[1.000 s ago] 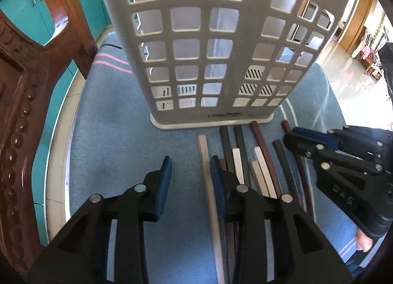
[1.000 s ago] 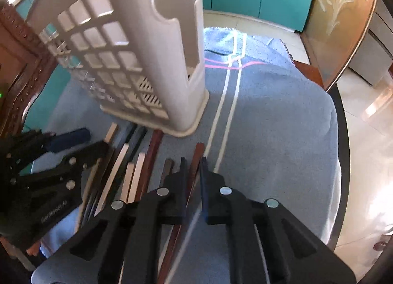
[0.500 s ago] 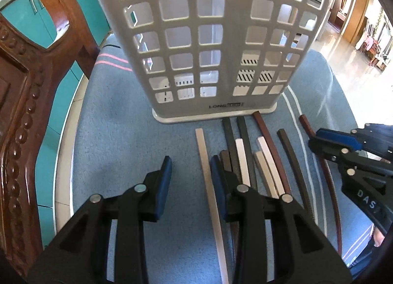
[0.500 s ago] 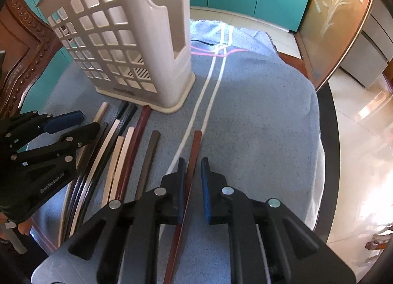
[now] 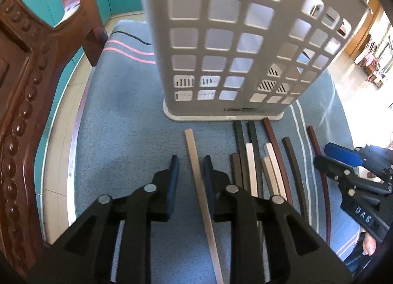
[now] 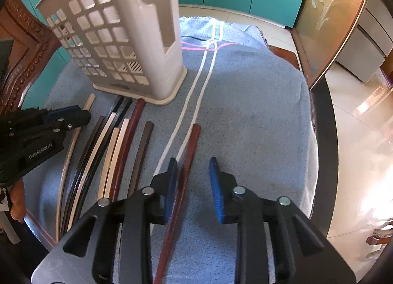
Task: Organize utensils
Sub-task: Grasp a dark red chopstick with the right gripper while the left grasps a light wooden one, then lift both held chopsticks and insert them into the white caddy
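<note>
Ten chopsticks lay before one caddy. Left gripper was closing around a pale chopstick, ungripped. Right gripper was opening, reddish chopstick between, released.

Matt white plastic holder, fuzzy blue cloth, glossy carved wooden chair

A tall white plastic lattice utensil holder stood upright on the blue cloth, its wide base rim flat. At its six o'clock side lay a row of long, thin chopsticks, ends toward the base. A pale cream chopstick lay apart at the nine o'clock end of the row. A close bundle of black, dark brown, cream and reddish chopsticks lay next. A single dark brown chopstick followed, and a reddish-brown chopstick lay alone at the three o'clock end.
</note>
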`<state>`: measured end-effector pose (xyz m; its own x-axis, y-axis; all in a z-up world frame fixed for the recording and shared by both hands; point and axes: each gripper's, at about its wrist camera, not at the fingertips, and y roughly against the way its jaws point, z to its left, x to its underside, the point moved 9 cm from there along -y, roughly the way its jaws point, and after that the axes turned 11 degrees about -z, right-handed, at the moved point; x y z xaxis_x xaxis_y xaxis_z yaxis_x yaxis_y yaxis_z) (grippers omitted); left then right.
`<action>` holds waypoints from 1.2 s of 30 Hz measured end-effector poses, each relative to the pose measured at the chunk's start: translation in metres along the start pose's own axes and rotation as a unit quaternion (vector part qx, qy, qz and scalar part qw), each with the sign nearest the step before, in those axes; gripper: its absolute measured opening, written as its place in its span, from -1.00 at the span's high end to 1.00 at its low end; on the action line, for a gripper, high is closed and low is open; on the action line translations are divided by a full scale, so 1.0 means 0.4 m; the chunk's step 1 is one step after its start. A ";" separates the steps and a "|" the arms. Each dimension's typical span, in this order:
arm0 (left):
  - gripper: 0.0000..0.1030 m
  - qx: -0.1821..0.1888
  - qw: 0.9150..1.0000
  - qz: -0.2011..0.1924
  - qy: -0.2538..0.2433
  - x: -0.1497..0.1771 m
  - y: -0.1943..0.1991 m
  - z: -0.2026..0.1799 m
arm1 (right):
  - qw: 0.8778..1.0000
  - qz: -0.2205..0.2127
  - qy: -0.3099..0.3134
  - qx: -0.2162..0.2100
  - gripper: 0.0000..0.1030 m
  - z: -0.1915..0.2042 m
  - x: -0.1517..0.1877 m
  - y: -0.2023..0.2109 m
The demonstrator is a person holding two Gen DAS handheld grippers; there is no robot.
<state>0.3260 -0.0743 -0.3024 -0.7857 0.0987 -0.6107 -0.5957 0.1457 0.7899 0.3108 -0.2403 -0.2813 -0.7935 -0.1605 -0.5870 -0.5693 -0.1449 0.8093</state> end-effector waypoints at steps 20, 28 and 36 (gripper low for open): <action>0.87 0.022 0.989 -0.144 -0.018 -0.089 0.164 -0.095 | 0.985 -0.160 0.018 -0.058 0.87 0.040 -0.107 0.325; 0.87 0.051 0.954 -0.293 -0.018 -0.200 0.508 -0.076 | 0.959 -0.261 -0.009 -0.110 0.87 0.024 -0.170 0.598; 0.87 0.057 0.903 -0.414 0.097 -0.436 0.728 0.065 | 0.899 -0.401 -0.097 -0.148 0.87 -0.004 -0.441 0.765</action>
<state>0.2939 -0.0235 0.0330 -0.1007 -0.2638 -0.9593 -0.9801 0.1923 0.0500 0.2768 -0.2578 0.0698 -0.1935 0.2806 -0.9401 -0.9152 -0.3969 0.0699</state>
